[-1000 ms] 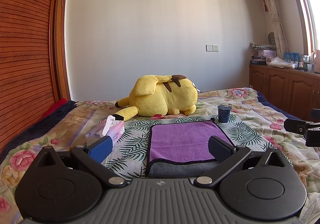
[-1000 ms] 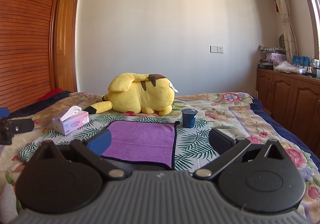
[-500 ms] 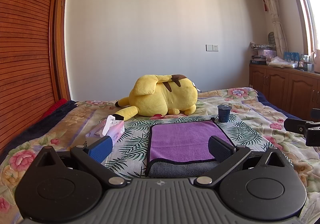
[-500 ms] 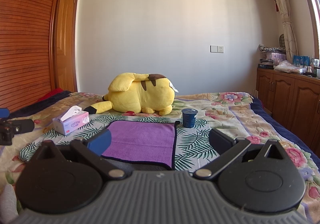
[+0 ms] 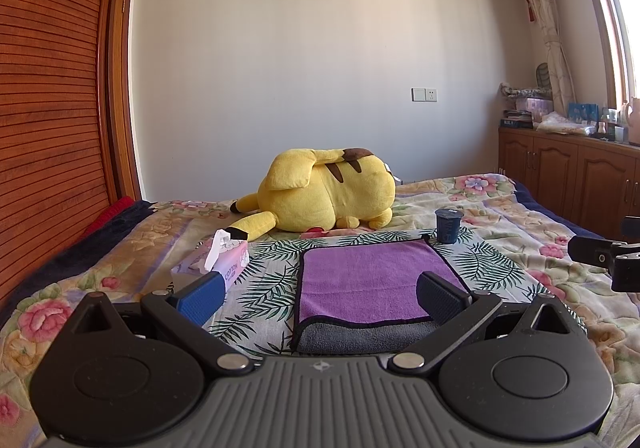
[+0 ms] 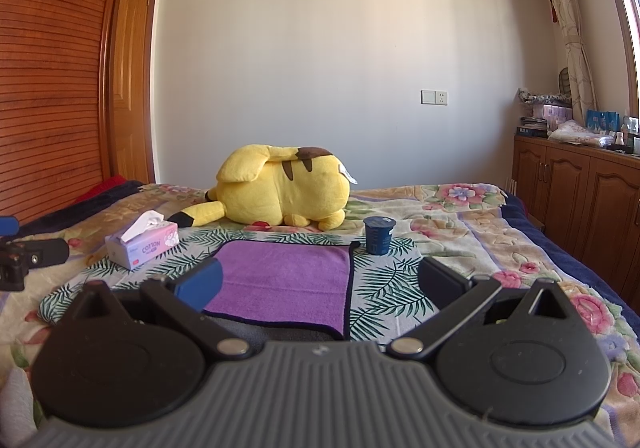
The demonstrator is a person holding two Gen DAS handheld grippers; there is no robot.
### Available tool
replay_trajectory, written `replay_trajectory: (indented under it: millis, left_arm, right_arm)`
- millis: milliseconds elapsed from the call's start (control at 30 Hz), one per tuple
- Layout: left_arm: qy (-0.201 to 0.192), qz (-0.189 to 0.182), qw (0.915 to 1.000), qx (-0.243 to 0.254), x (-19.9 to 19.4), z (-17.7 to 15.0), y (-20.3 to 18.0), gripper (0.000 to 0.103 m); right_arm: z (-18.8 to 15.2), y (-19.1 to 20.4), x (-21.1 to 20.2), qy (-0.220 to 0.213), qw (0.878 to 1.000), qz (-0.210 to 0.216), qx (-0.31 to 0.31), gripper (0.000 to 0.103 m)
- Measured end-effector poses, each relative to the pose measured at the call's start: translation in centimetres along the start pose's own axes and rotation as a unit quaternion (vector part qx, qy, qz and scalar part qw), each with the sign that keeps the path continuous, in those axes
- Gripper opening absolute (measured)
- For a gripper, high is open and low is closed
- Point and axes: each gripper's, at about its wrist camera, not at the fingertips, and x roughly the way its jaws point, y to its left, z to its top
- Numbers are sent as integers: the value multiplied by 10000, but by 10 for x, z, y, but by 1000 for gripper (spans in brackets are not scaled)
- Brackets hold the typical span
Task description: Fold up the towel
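A purple towel [image 5: 370,280] with a grey underside lies flat on the bed, folded over, its grey layer showing at the near edge; it also shows in the right wrist view [image 6: 284,282]. My left gripper [image 5: 320,294] is open and empty, held just short of the towel's near edge. My right gripper [image 6: 320,282] is open and empty, near the towel's near right corner. Each gripper shows at the edge of the other's view.
A yellow plush toy [image 5: 324,193] lies behind the towel. A pink tissue box [image 5: 214,266] stands to the left, a dark blue cup [image 5: 448,226] at the towel's far right corner. Wooden cabinets [image 6: 580,187] line the right wall, a wooden wardrobe [image 5: 48,127] the left.
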Motion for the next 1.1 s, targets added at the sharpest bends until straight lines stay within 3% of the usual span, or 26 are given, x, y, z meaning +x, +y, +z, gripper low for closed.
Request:
replay_trajectory:
  millis: [500,1100]
  left_arm:
    - [21,-8,10000,11,0,-3,-1,87]
    - [423,-75,9989,178,13,-9,-8,87]
  right_arm:
    - [1,2,-2,26,10000,5,0,103]
    - [-5,2,15,425,9991,30,41,103]
